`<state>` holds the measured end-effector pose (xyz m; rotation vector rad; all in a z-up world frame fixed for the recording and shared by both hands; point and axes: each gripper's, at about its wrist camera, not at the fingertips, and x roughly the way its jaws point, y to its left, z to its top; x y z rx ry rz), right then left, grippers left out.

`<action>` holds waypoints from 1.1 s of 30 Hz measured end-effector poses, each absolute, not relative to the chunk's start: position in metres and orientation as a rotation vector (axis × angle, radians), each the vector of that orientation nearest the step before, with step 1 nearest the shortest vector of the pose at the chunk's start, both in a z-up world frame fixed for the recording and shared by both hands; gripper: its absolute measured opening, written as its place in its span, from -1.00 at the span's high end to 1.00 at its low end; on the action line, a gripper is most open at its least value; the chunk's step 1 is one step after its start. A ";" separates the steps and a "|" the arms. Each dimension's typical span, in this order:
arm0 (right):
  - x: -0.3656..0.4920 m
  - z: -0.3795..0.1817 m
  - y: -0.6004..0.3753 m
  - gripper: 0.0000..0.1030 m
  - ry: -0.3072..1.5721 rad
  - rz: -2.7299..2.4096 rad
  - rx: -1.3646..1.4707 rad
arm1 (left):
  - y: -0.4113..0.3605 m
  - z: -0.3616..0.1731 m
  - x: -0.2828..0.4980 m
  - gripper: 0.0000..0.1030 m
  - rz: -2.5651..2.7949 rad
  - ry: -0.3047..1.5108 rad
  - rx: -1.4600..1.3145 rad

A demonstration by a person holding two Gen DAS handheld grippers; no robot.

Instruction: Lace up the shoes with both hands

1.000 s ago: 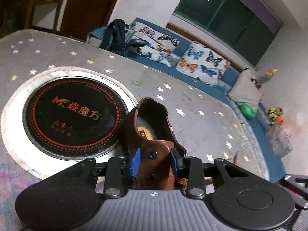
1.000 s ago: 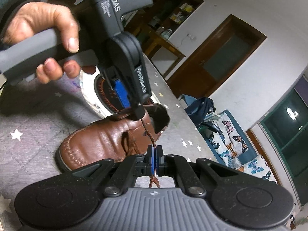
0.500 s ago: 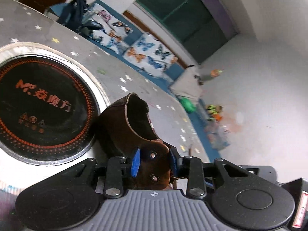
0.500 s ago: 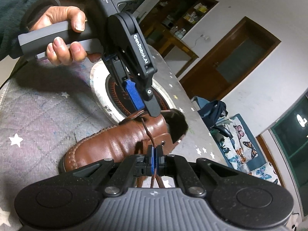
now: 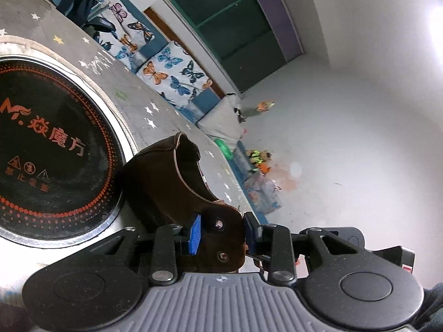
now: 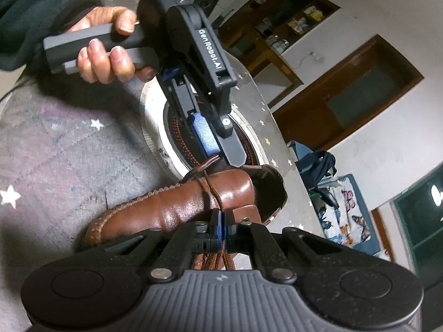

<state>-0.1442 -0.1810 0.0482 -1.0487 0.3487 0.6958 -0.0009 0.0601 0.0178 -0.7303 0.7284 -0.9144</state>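
Left claw (image 5: 223, 231): clamped on a side flap (image 5: 227, 249) of the brown shoe (image 6: 180, 204), with two small metal holes in sight between the blue pads. Right claw (image 6: 221, 221): squeezed tight on the brown lace (image 6: 210, 188), pads together, lace ends hanging out behind.

Shoe: lying on the grey star desk (image 6: 55, 152), just beside the round black plate (image 5: 41, 138). Seen from the right claw: toe at 8 o'clock, heel hole at 2 o'clock, so a slanted long line across the view.

Lace: running from the right claw at 6 o'clock up over the shoe toward 12 o'clock, ending under the tip of the left claw. Right claw nearer the loose lace, left claw nearer the holes.

Probably next: a pull toward 6 o'clock, along the lace, with the flap held firm at 12.

Hand (image 6: 102, 55) on the left claw's handle: up at 10 o'clock, well apart from the shoe.
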 end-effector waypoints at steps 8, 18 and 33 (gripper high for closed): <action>-0.148 0.041 -0.170 0.97 0.308 0.701 -1.142 | 0.064 0.015 0.001 0.31 -0.928 0.725 -0.751; -0.145 0.037 -0.160 0.97 0.285 0.704 -1.147 | 0.061 0.025 -0.014 0.28 -0.892 0.690 -0.682; -0.142 0.035 -0.164 0.96 0.269 0.695 -1.114 | 0.033 0.029 -0.044 0.84 -0.889 0.639 -0.404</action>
